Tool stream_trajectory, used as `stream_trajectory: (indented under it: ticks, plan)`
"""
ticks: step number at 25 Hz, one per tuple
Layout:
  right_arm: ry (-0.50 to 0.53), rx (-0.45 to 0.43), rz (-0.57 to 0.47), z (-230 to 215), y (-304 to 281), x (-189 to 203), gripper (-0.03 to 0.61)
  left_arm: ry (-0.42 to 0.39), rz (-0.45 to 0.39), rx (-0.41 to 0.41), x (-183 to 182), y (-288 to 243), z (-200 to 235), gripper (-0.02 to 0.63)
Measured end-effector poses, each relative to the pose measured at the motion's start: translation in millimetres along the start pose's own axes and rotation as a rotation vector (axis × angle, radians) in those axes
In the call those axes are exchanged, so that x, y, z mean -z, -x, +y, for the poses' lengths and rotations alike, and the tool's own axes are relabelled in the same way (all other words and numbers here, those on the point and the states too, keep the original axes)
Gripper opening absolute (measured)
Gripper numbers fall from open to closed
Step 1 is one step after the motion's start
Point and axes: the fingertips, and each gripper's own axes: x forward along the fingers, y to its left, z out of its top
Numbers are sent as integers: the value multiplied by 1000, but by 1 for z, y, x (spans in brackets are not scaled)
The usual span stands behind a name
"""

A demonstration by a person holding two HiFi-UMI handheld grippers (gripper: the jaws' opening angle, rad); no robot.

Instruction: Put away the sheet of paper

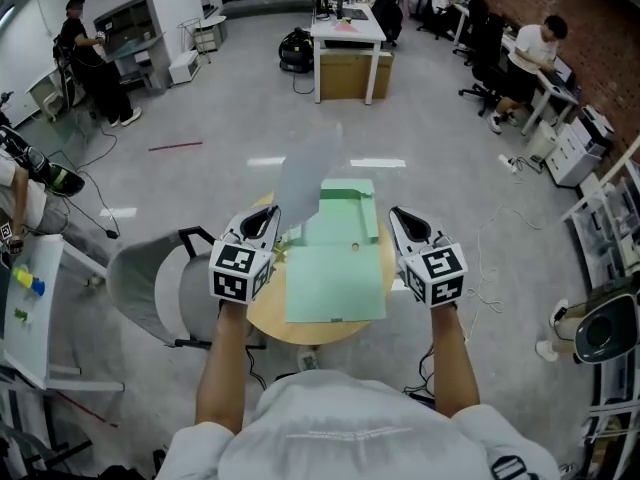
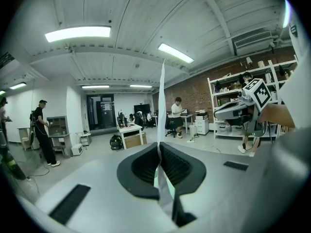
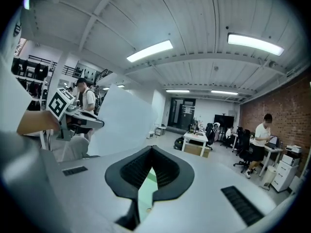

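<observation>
A sheet of paper [image 1: 308,173] stands upright above an open green folder [image 1: 335,268], which lies on a small round wooden table [image 1: 265,316]. My left gripper [image 1: 268,218] is shut on the sheet's lower edge. In the left gripper view the sheet [image 2: 162,96] runs edge-on up from between the jaws of the left gripper [image 2: 160,147]. My right gripper [image 1: 400,218] hovers at the folder's right side, shut and empty. In the right gripper view its tips [image 3: 152,148] meet, green shows below them, and the sheet [image 3: 121,123] rises at the left.
A grey chair [image 1: 150,283] stands against the table's left side. A white table [image 1: 30,298] with small coloured items is at the far left. Shelving [image 1: 610,228] lines the right. Desks and several people are far across the floor.
</observation>
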Motion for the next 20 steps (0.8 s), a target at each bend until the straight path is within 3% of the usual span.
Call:
stream_trajectory:
  ticks: [9,14,20]
  plan:
    - [-26,12,71,-19,-67,30,29,-18,69,56,30,-58,32,21]
    - [-43,-30,121,-29,-84,67,29,-19,142,60,61,-85,21,21]
    - [-77,-103,175,-51,-98,106,29,-113,302,45,111,-112,-14,21]
